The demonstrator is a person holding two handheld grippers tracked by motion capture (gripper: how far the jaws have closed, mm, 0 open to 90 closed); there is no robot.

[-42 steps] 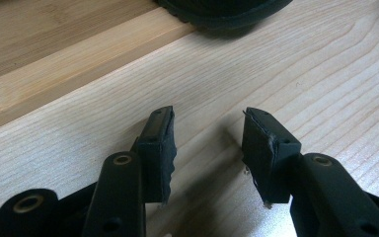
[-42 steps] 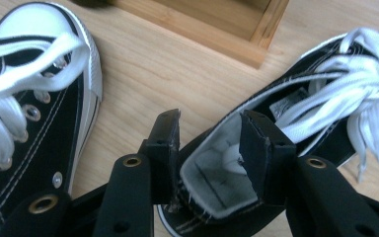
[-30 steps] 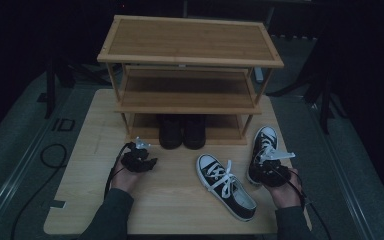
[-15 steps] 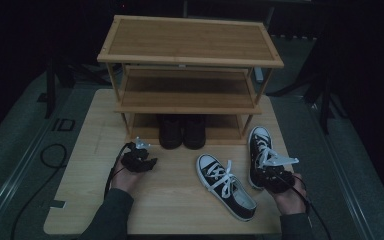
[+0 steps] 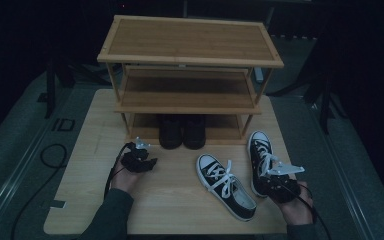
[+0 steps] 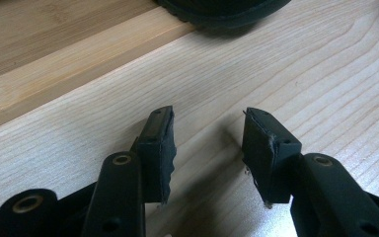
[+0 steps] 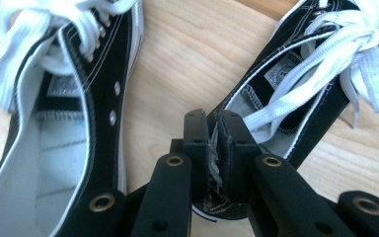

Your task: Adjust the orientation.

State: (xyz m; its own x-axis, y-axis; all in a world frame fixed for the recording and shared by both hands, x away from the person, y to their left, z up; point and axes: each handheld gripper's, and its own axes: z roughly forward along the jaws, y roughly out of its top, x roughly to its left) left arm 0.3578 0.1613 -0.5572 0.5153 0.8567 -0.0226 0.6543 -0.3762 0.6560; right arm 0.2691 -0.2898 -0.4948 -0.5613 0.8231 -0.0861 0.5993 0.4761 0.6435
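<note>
On the near right of the pale wooden table (image 5: pixel 80 200), gripped the heel edge of a black canvas sneaker (image 5: pixel 261 155) with the right gripper (image 5: pixel 278 181); pads pinched nearly together on the thin heel wall (image 7: pixel 216 148), having just been closing on it, as seen in the right gripper view. Pointed that shoe's white rubber toe cap toward the far side, close to the right front leg of the shoe rack (image 5: pixel 190 40). Lay just to its left a second sneaker (image 5: pixel 226 186), angled with toe far-left and heel near-right, apart from the held shoe by a narrow strip of bare wood. Showed flat white laces, metal eyelets and grey-white lining on both.

At the near left, held the left gripper (image 5: pixel 139 161) low over the tabletop, jaws apart with nothing between them; ribbed black pads (image 6: pixel 160 148) hung over grained light wood in the left gripper view. Left open board all around it, to the left edge and toward the near edge.

Farther back, stood a slatted bamboo rack with three shelves, top two bare, a dark pair of shoes (image 5: pixel 182 131) tucked under the lowest opening at centre. Left free room beside that pair on the right. Ran out close beside the right hand at the table's right edge.
</note>
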